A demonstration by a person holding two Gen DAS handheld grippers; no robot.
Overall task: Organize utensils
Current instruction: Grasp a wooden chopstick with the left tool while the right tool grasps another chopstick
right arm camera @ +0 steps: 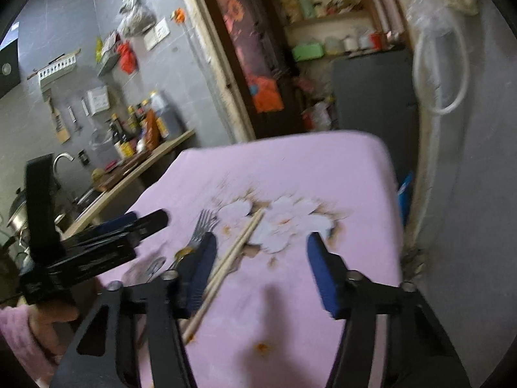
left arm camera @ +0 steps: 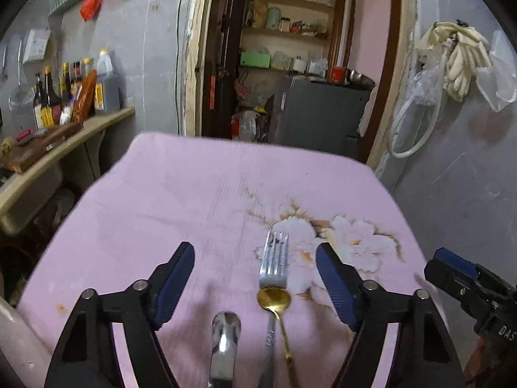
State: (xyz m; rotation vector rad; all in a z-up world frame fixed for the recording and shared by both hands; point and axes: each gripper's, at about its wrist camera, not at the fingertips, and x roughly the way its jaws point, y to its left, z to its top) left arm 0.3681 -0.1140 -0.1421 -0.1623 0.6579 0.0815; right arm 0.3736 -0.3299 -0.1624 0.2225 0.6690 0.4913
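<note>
cutlery lies lower centre on the pink flowered tablecloth [left arm camera: 181, 194]: steel fork [left arm camera: 274, 258], gold spoon [left arm camera: 274, 298], steel spoon [left arm camera: 226, 329], pale wooden chopsticks [right arm camera: 232, 252]. left gripper [left arm camera: 255, 262] and right gripper [right arm camera: 261, 255] gape, holding nothing.

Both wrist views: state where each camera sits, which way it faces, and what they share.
Left wrist: on the left gripper, looking along open fingers at the fork, gold spoon and silver spoon.
Right wrist: on the right gripper, fingers open, facing the chopsticks; a pink sleeve shows.
Shared: pink tablecloth, fork, doorway shelves.

You're in a home kitchen: sauce bottles [left arm camera: 64, 93] on the counter [left arm camera: 58, 148], sink faucet [right arm camera: 63, 158], pantry shelves [left arm camera: 287, 32].
</note>
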